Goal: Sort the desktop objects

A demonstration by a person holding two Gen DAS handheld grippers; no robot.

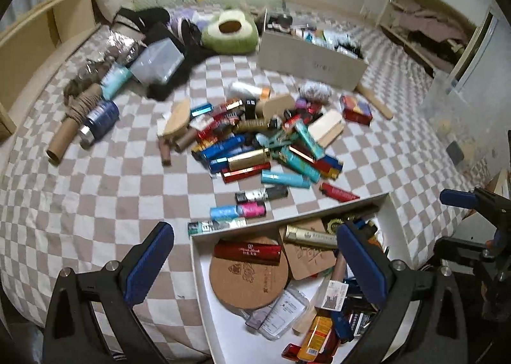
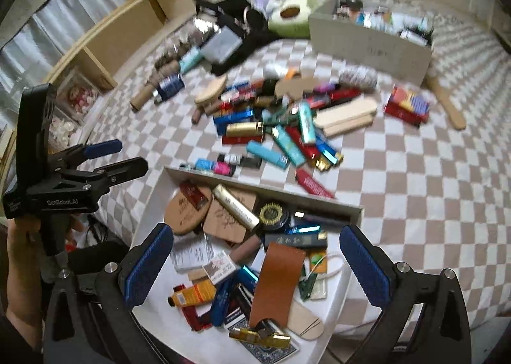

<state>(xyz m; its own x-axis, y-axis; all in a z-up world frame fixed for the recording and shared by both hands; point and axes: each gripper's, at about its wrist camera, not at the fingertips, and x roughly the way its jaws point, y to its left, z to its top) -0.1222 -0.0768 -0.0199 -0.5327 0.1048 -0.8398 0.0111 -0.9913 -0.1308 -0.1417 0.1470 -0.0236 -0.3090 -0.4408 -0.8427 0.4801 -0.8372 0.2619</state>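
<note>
A pile of lighters, tubes and small boxes [image 1: 262, 137] lies on the checkered cloth; it also shows in the right wrist view [image 2: 281, 127]. A white tray [image 1: 198, 271] near me holds cork coasters, lighters and cards; its far wall shows in the right wrist view [image 2: 354, 207]. My left gripper [image 1: 255, 265] is open and empty above the tray's left part. My right gripper [image 2: 255, 265] is open and empty above the tray. The left gripper also shows at the left of the right wrist view [image 2: 124, 156].
A grey box [image 1: 309, 60] full of items stands at the back. A green avocado cushion [image 1: 230, 31], a clear plastic box [image 1: 156, 60], cardboard tubes [image 1: 64, 137] and a wooden shelf [image 1: 38, 41] lie to the back left. A red box [image 1: 356, 108] lies right of the pile.
</note>
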